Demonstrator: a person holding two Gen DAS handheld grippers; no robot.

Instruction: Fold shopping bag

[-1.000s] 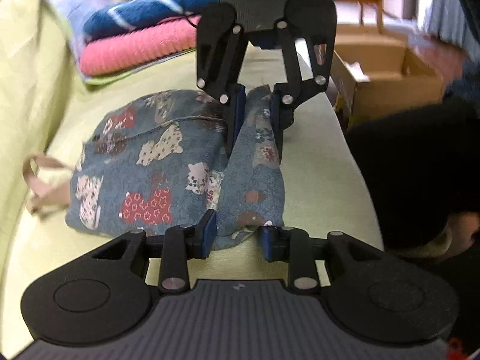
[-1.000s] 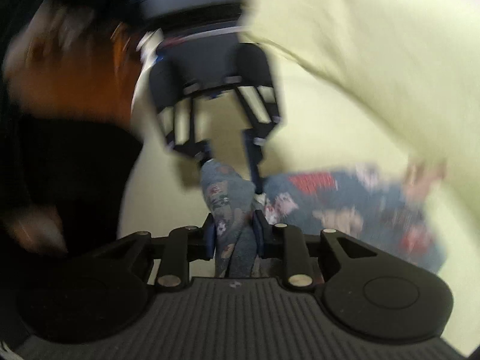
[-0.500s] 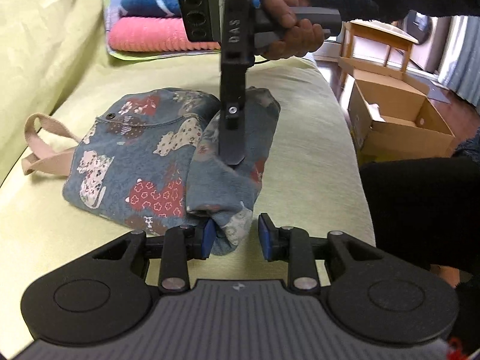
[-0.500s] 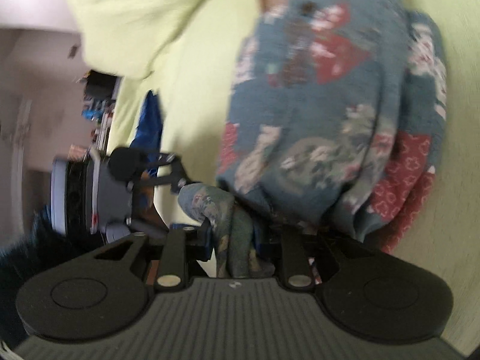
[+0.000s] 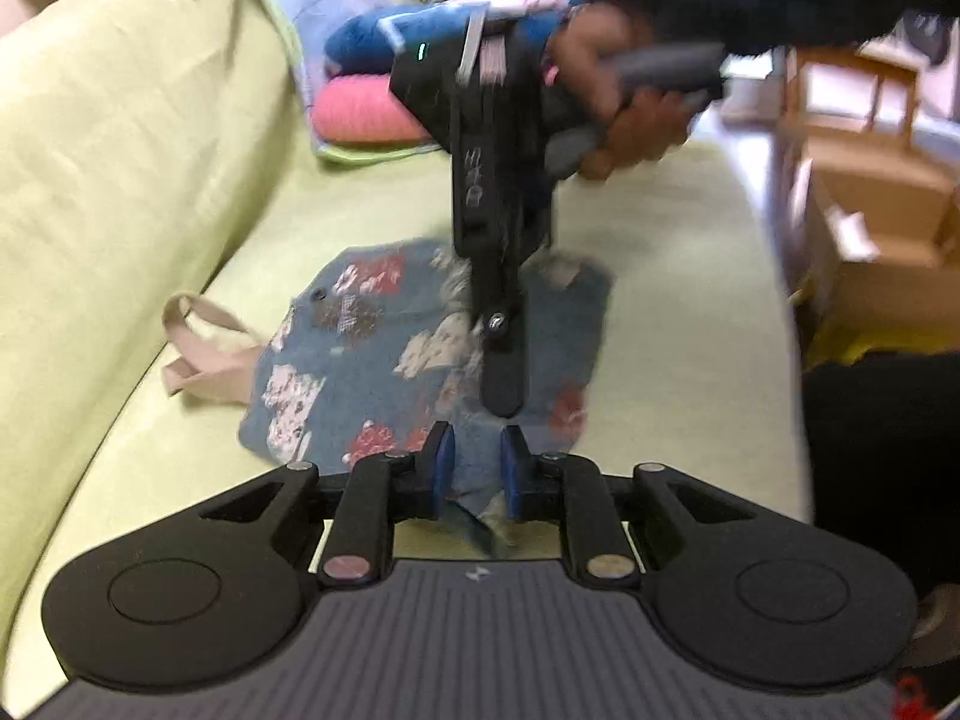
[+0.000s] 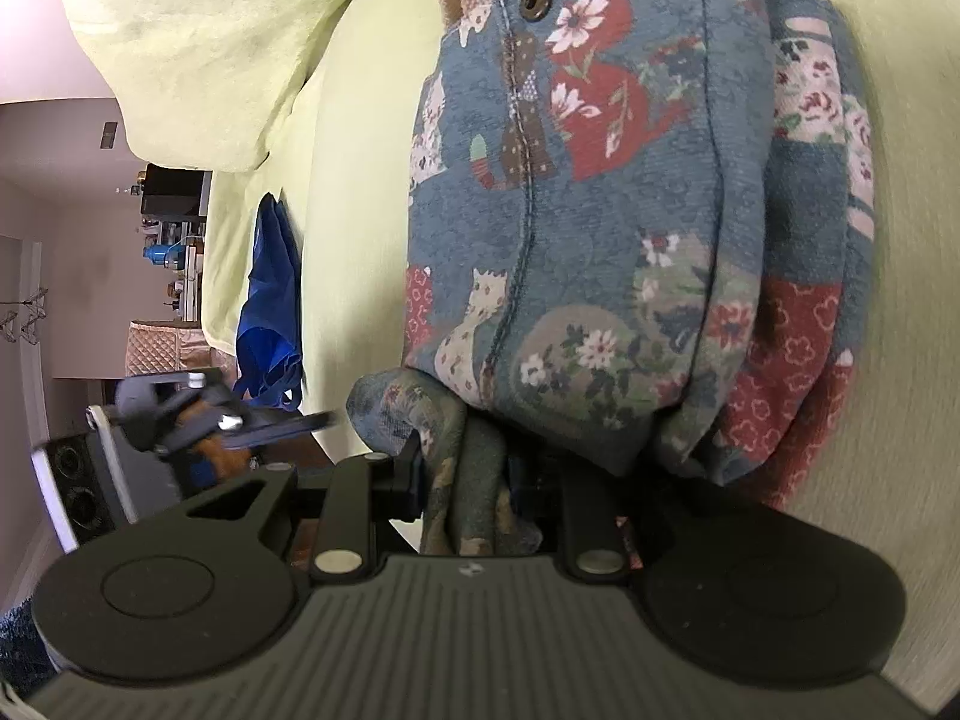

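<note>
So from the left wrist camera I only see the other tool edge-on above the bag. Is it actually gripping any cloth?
Observer: Yes. The right wrist view shows the right gripper clamped on a bunched fold of the shopping bag.
Operator: And is there anything along the sofa that my camera isn't facing?
Observer: A crumpled blue bag lies on the sofa at its other end, well apart from the patterned one.
</note>
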